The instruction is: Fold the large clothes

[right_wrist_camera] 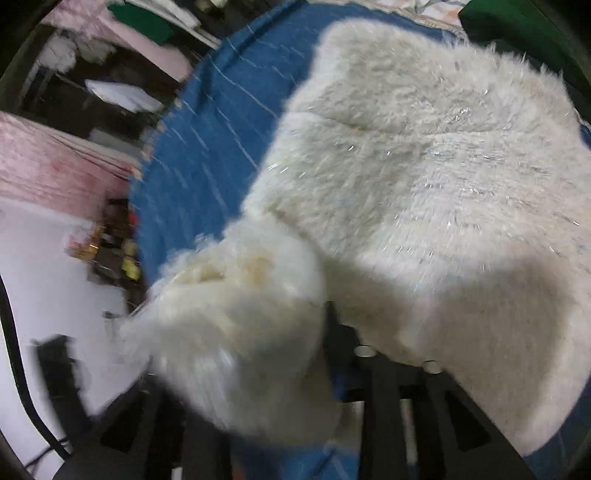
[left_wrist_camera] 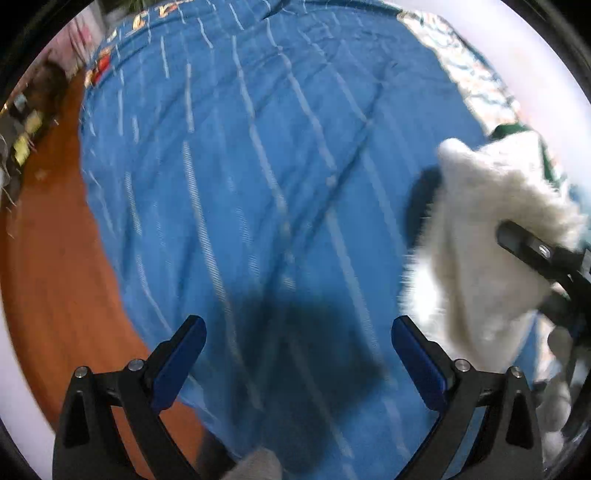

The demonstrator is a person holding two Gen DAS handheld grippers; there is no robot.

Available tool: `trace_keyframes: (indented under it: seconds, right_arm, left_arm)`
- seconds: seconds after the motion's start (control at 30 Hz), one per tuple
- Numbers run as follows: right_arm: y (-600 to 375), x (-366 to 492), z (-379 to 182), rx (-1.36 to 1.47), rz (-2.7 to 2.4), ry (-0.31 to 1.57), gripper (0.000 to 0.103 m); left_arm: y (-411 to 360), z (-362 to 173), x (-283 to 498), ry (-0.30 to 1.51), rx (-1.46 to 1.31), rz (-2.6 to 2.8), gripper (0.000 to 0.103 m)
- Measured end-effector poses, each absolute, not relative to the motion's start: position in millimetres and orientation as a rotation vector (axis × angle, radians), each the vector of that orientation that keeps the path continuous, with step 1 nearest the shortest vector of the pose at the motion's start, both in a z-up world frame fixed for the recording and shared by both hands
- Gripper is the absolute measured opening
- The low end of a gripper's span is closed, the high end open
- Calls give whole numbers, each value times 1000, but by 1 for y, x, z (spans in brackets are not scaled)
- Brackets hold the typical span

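A fluffy white garment (right_wrist_camera: 424, 166) lies spread on the blue striped bedspread (right_wrist_camera: 207, 147). My right gripper (right_wrist_camera: 325, 332) is shut on a bunched white part of it (right_wrist_camera: 240, 332), which hangs over and hides most of the fingers. In the left wrist view the white garment (left_wrist_camera: 487, 229) hangs at the right, pinched by the right gripper (left_wrist_camera: 524, 243). My left gripper (left_wrist_camera: 295, 354) is open and empty, with blue pads, above the bedspread (left_wrist_camera: 258, 166).
The orange-brown floor (left_wrist_camera: 48, 266) lies left of the bed. Cluttered shelves (left_wrist_camera: 26, 122) stand at the far left. A green cloth (right_wrist_camera: 517, 26) lies at the bed's far right. Pink fabric (right_wrist_camera: 55, 166) and a white wall are to the left in the right wrist view.
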State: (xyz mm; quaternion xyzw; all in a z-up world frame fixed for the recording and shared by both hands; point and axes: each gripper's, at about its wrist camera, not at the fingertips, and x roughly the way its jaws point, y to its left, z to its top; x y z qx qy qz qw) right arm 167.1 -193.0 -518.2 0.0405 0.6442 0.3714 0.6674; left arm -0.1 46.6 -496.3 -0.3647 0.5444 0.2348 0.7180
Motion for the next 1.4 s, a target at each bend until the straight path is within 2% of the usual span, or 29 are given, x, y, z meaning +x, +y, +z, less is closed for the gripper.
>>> trace_keyframes:
  seconds: [0.03, 0.07, 0.13, 0.23, 0.4, 0.43, 0.47, 0.53, 0.57, 0.63, 0.7, 0.8, 0.9, 0.97, 1.07, 1.13, 1.23, 1.3, 1.33, 1.37, 1.4]
  right_arm:
    - [-203, 169, -509, 128, 851, 1453, 48]
    - [-215, 171, -502, 164, 861, 1452, 60]
    - [-245, 170, -483, 228, 860, 1453, 71]
    - [-299, 170, -474, 314, 769, 1473, 71]
    - [-372, 168, -497, 358, 550, 1509, 71]
    - [-384, 169, -502, 388, 520, 1512, 71]
    - [-392, 173, -506, 405, 498, 1511, 71]
    - [-409, 175, -515, 440, 446, 1506, 71]
    - [-413, 177, -518, 445, 430, 1504, 71]
    - [-416, 185, -516, 438, 398, 1488, 68]
    - [-412, 190, -511, 414, 389, 1481, 61]
    - [-395, 202, -510, 365, 428, 1497, 56]
    - [-369, 210, -506, 318, 464, 1519, 44]
    - [-348, 217, -512, 262, 485, 1548, 31]
    - [-315, 231, -538, 152, 474, 1632, 24]
    - [-299, 243, -571, 63, 433, 1681, 24]
    - [-289, 256, -579, 5, 442, 1718, 24]
    - [-289, 258, -572, -29, 466, 1745, 24]
    - [-295, 258, -565, -7, 473, 1756, 25]
    - [-300, 257, -559, 12, 479, 1760, 25]
    - [-310, 253, -546, 33, 489, 1755, 25]
  left_arm:
    - [44, -489, 0, 1182, -834, 491, 102]
    - [38, -484, 8, 1156, -862, 456, 102]
    - [29, -480, 27, 1114, -903, 388, 102]
    - [26, -491, 56, 1078, -953, 299, 102]
    - [40, -540, 102, 1030, -1106, 266, 101]
    - [45, -551, 109, 1017, -1141, 273, 91]
    - [45, -554, 112, 990, -1159, 276, 53]
    - [47, -550, 112, 962, -1145, 309, 23]
    - [47, -541, 107, 934, -1120, 330, 14]
    - [45, -522, 92, 906, -1073, 344, 12]
    - [42, -514, 75, 915, -1051, 367, 12]
    - [46, -530, 64, 958, -1066, 408, 11]
    - [52, -551, 57, 981, -1121, 430, 12]
    - [56, -559, 57, 985, -1128, 431, 14]
    - [58, -565, 66, 1005, -1083, 409, 20]
    - [58, -560, 72, 1035, -1018, 391, 22]
    - [60, -535, 73, 1087, -939, 364, 23]
    - [57, -515, 69, 1122, -852, 366, 29]
    - [54, -505, 68, 1131, -805, 375, 38]
    - [51, -496, 66, 1145, -750, 390, 60]
    - [49, -488, 61, 1152, -707, 397, 71]
